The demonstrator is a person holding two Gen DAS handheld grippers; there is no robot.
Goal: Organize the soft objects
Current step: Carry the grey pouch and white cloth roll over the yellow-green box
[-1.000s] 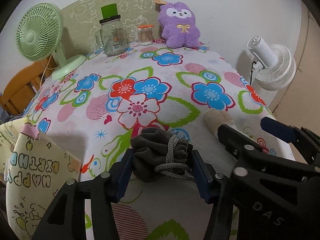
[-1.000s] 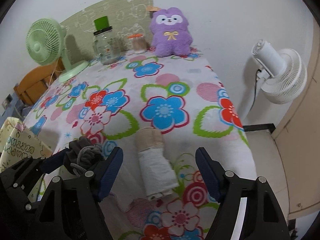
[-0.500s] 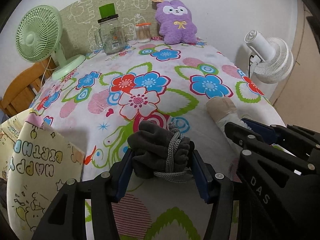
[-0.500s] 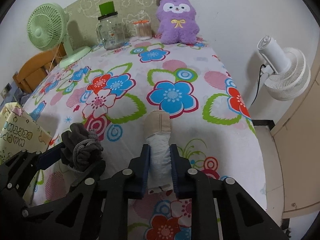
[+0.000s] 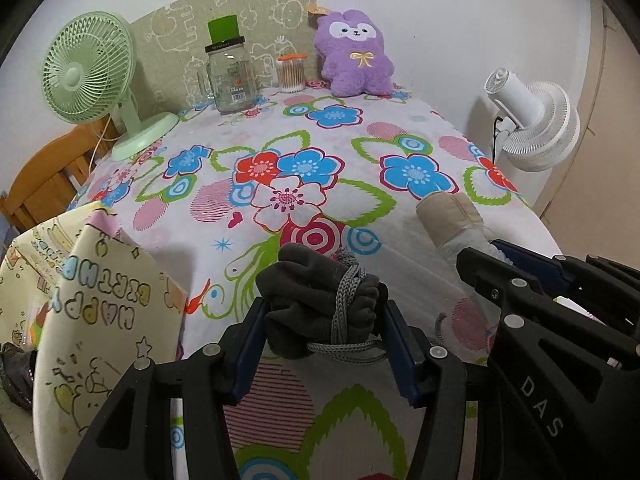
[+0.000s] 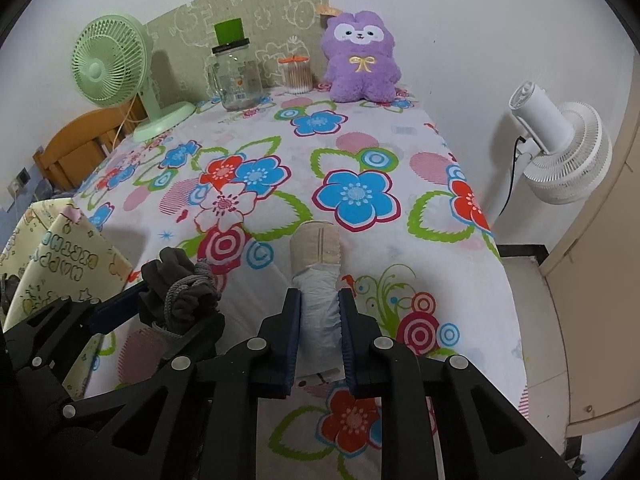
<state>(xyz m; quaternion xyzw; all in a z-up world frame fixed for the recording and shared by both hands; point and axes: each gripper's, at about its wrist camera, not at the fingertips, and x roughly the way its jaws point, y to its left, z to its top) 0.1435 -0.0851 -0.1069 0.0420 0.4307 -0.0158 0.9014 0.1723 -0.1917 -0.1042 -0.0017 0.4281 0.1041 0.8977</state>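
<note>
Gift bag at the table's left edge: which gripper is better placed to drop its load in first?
Left, probably. The left gripper, shut on the dark pouch, sits right beside the gift bag. The right gripper, holding the white roll, is farther over.

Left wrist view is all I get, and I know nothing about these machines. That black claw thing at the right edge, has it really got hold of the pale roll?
Observer: Yes. The right wrist view shows the right gripper shut, with both blue pads pressed on the white part of the roll.
Operator: Does any of the roll stick out behind the pads?
Observer: A little. Its near end shows just behind them, above the tablecloth.
Operator: What's on the floor under the white fan?
Observer: A black strip runs along the foot of the wall below the white fan.
</note>
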